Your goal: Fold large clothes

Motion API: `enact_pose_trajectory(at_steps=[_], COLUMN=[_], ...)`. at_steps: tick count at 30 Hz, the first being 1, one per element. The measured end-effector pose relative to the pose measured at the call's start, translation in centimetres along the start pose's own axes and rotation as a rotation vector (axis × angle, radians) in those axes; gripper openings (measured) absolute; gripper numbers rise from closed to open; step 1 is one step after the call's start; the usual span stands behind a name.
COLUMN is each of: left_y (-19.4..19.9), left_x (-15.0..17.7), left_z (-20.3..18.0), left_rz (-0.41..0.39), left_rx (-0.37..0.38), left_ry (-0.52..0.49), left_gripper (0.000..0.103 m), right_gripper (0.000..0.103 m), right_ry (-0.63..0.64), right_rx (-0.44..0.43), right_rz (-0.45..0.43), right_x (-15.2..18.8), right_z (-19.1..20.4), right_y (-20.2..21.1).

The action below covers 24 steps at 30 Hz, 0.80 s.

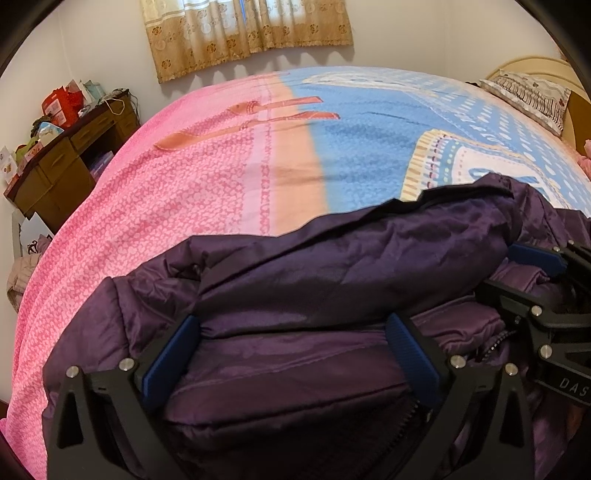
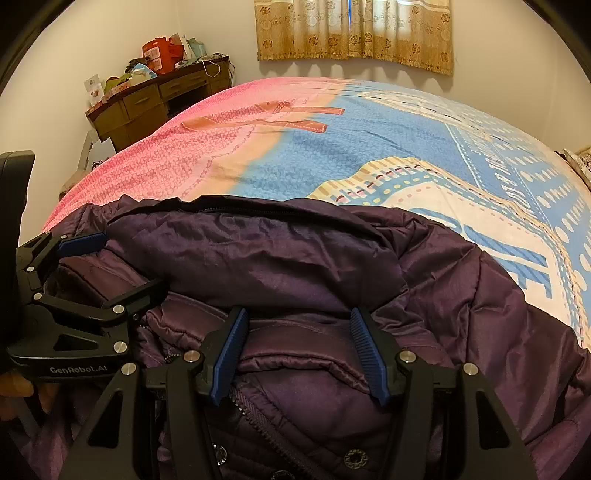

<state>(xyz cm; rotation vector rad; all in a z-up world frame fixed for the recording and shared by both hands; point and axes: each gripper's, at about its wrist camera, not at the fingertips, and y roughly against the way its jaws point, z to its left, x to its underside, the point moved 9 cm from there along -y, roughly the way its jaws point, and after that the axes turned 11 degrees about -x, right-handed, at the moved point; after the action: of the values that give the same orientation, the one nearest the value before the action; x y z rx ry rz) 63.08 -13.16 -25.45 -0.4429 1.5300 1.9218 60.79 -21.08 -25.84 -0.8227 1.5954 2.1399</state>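
A dark purple padded jacket lies bunched on the near part of the bed, and it also shows in the right wrist view. Its zipper and snap buttons show at the bottom of the right wrist view. My left gripper is open, its blue pads standing wide on either side of a jacket fold. My right gripper is open too, pads apart over the jacket near the zipper. Each gripper appears in the other's view: the right gripper and the left gripper.
The bed has a pink and blue patterned cover. A brown desk with clutter stands at the far left. A curtain hangs on the back wall. A pillow lies at the far right.
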Motion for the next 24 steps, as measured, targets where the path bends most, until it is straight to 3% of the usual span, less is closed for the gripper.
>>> enact_pose_trajectory(at_steps=[12,14,17,19,24], left_y=[0.0,0.4,2.9,5.6,12.0], left_x=[-0.2,-0.3,-1.0,-1.4,-0.6], left_z=[0.0,0.2,1.2,1.4,2.8], left_rz=[0.004,0.018,0.008,-0.050,-0.153], left_rx=[-0.021,-0.021,-0.040,-0.018,-0.083], left_ry=[-0.007,-0.014,0.000,0.000,-0.042], left_gripper=[0.103,0.103,0.103,0.103,0.103], right_gripper=[0.060,0.064,0.067,0.069,0.069], right_ry=[0.043,0.090,0.146,0.194,0.218], right_rx=[0.054,0.063,0.086,0.087,0.080], right_rz=[0.038,0.058,-0.008,-0.050,-0.104], right_x=[-0.3,-0.7,-1.3,-1.3,1.2], right_z=[0.4,0.8,1.5,1.9,1.7], right_y=[-0.1,0.6,4.4,7.2,14.6])
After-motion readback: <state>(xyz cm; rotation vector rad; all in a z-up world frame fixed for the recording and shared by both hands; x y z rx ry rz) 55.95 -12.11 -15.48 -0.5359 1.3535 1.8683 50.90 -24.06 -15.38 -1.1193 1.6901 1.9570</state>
